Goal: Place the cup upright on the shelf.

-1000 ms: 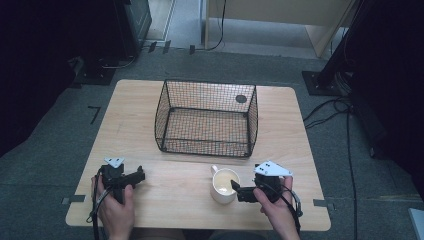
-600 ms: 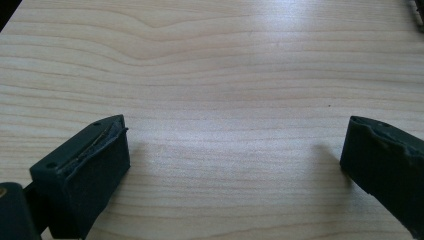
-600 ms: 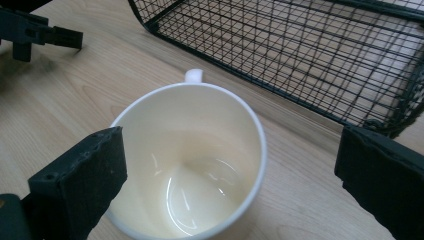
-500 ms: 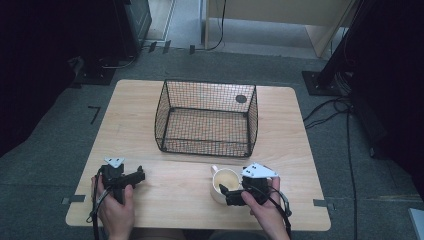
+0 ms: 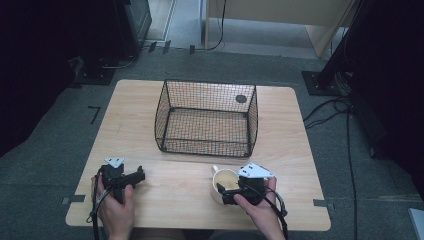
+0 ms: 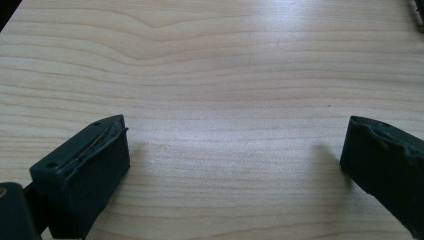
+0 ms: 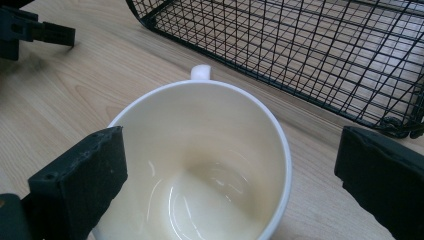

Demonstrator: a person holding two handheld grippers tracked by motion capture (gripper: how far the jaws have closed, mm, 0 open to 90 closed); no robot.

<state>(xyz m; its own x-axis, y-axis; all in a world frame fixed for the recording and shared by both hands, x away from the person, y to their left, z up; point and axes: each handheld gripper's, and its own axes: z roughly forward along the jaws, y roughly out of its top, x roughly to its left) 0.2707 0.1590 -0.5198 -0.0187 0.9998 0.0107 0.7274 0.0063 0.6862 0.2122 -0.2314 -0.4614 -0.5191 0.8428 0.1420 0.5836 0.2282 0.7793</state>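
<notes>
My right gripper [image 7: 230, 175] has its jaws spread wide, holding nothing, poised over the mug [image 7: 200, 165]; one jaw sits inside the rim, the other outside; the mug stands upright on the table [image 5: 165, 195], handle at twelve o'clock toward the wire basket [image 5: 207, 117]; my left gripper [image 6: 235, 160] gapes open above bare wood.

Light wood table [image 5: 150, 100] w/ rounded corners on grey carpet floor [image 5: 50, 150]. Dark equipment at left [image 5: 125, 25], pale wood furniture at back [image 5: 280, 10], black cables [image 5: 345, 125] trailing at right, room dim
</notes>
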